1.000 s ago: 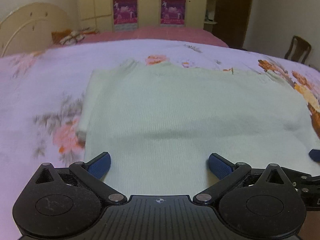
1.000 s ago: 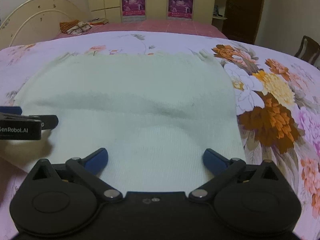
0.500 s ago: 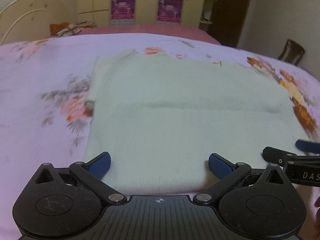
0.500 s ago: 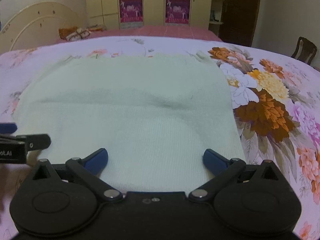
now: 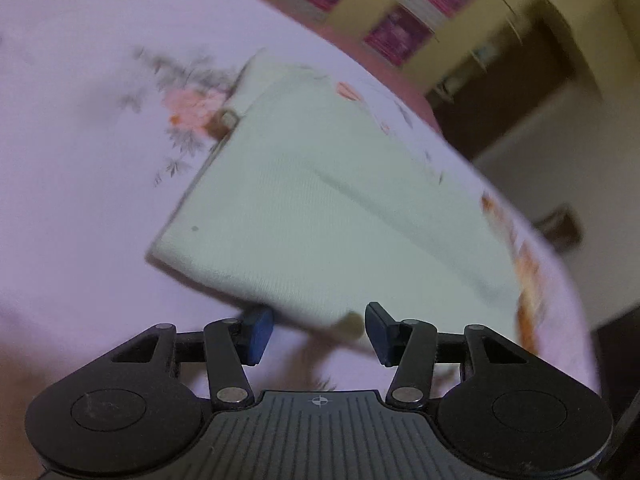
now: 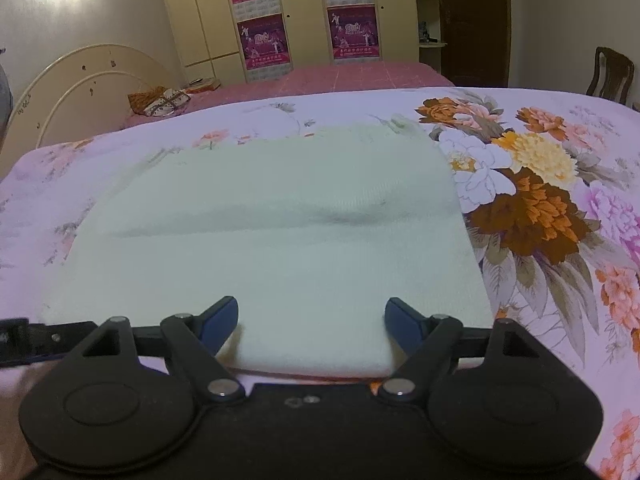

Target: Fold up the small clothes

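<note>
Garment (image 6: 272, 248): pale green knit, lying flat on the floral bedspread (image 6: 560, 208), already folded into a rectangle with a crease running 9-to-3 across its middle in my right view. Near edge sits at 6 o'clock, right at my tools.

Right gripper (image 6: 312, 320): jaws closing, still fairly wide. The garment's near edge lies between the blue pads (image 6: 218, 316), and I can't see them pressing on the cloth. Nothing held.

Left gripper (image 5: 316, 332): jaws closing, about half width. My left view is rolled and motion-blurred; the garment (image 5: 320, 216) runs from 6 toward 1 o'clock there. Its near corner sits in the gap between the pads (image 5: 260, 328), the left pad right at the cloth's edge. I can't tell contact for sure; reads as no grip.

Outward: floral blooms at 3 o'clock of the garment. Second bed (image 6: 340, 76) with pink cover at 12, wardrobe with magenta posters (image 6: 352, 32) behind it, chair (image 6: 610, 74) at 2.
</note>
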`<state>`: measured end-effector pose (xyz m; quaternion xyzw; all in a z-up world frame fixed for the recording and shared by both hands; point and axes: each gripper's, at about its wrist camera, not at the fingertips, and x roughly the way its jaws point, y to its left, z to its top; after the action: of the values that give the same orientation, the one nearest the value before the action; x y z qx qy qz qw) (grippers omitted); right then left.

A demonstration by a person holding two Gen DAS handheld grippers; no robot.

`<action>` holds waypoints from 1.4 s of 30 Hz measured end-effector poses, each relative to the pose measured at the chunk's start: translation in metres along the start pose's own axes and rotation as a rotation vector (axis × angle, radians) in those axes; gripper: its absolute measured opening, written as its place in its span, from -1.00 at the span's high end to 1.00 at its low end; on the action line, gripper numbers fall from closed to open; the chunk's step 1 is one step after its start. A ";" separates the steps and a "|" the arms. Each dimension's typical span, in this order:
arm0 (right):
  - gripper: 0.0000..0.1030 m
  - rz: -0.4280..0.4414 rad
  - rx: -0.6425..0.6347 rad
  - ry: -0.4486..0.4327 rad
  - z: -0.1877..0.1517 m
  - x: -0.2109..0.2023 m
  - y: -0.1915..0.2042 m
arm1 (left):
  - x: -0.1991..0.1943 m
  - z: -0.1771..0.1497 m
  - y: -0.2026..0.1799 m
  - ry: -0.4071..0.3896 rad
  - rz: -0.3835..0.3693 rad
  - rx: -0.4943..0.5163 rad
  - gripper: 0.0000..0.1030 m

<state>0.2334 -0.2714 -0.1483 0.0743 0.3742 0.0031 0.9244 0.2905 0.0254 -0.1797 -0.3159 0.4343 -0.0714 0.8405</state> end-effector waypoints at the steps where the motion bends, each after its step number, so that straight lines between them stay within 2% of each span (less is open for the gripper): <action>1: -0.55 0.005 -0.004 -0.003 0.001 0.000 0.002 | 0.003 0.002 0.003 -0.009 -0.019 -0.044 0.00; 4: -0.56 0.016 -0.013 -0.011 0.003 0.002 0.006 | 0.013 0.010 0.012 -0.046 -0.093 -0.155 -0.34; 6: -0.56 0.021 -0.018 -0.011 0.004 0.006 0.008 | 0.019 0.014 0.008 -0.075 -0.104 -0.169 -0.57; 13: -0.56 0.038 -0.040 -0.031 0.021 0.023 0.015 | 0.045 0.033 0.008 -0.210 -0.110 -0.223 -0.56; 14: -0.56 0.039 -0.049 -0.034 0.024 0.026 0.017 | 0.048 0.034 0.009 -0.235 -0.110 -0.232 -0.53; 16: -0.55 0.043 -0.071 -0.039 0.030 0.033 0.021 | 0.054 0.037 0.012 -0.269 -0.104 -0.246 -0.31; 18: -0.54 0.043 -0.096 -0.055 0.038 0.039 0.026 | 0.059 0.040 0.020 -0.295 -0.107 -0.280 0.02; 19: -0.53 0.044 -0.110 -0.063 0.043 0.043 0.029 | 0.062 0.041 0.023 -0.301 -0.101 -0.291 0.11; 21: -0.51 0.039 -0.132 -0.073 0.050 0.048 0.034 | 0.064 0.042 0.027 -0.306 -0.092 -0.301 0.55; 22: -0.49 0.032 -0.143 -0.077 0.053 0.051 0.037 | 0.065 0.042 0.029 -0.307 -0.082 -0.307 0.66; 24: -0.46 0.027 -0.153 -0.086 0.061 0.057 0.041 | 0.067 0.045 0.031 -0.304 -0.082 -0.305 0.67; 27: -0.47 -0.016 -0.167 -0.082 0.061 0.069 0.044 | 0.064 0.050 0.021 -0.320 -0.096 -0.255 0.72; 28: -0.50 -0.052 -0.193 -0.032 0.056 0.081 0.045 | 0.060 0.051 0.016 -0.332 -0.100 -0.215 0.72; 30: -0.53 -0.046 -0.224 -0.059 0.041 0.086 0.043 | 0.053 0.057 -0.002 -0.360 -0.114 -0.106 0.72; 34: -0.53 -0.041 -0.219 -0.066 0.040 0.083 0.042 | 0.050 0.065 -0.052 -0.370 -0.178 0.116 0.72; 36: -0.52 -0.024 -0.208 -0.059 0.042 0.079 0.040 | 0.058 0.065 -0.084 -0.337 -0.226 0.236 0.72; 37: -0.42 -0.009 -0.189 -0.061 0.045 0.073 0.036 | 0.064 0.063 -0.100 -0.316 -0.252 0.291 0.72; 39: -0.40 -0.002 -0.118 -0.092 0.051 0.060 0.023 | 0.080 0.055 -0.129 -0.252 -0.302 0.388 0.72; 42: -0.41 -0.028 -0.041 -0.110 0.054 0.033 -0.015 | 0.103 0.037 -0.155 -0.140 -0.335 0.452 0.72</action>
<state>0.2937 -0.2910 -0.1354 0.0500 0.3235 -0.0064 0.9449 0.4060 -0.1198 -0.1427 -0.1923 0.2901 -0.2824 0.8939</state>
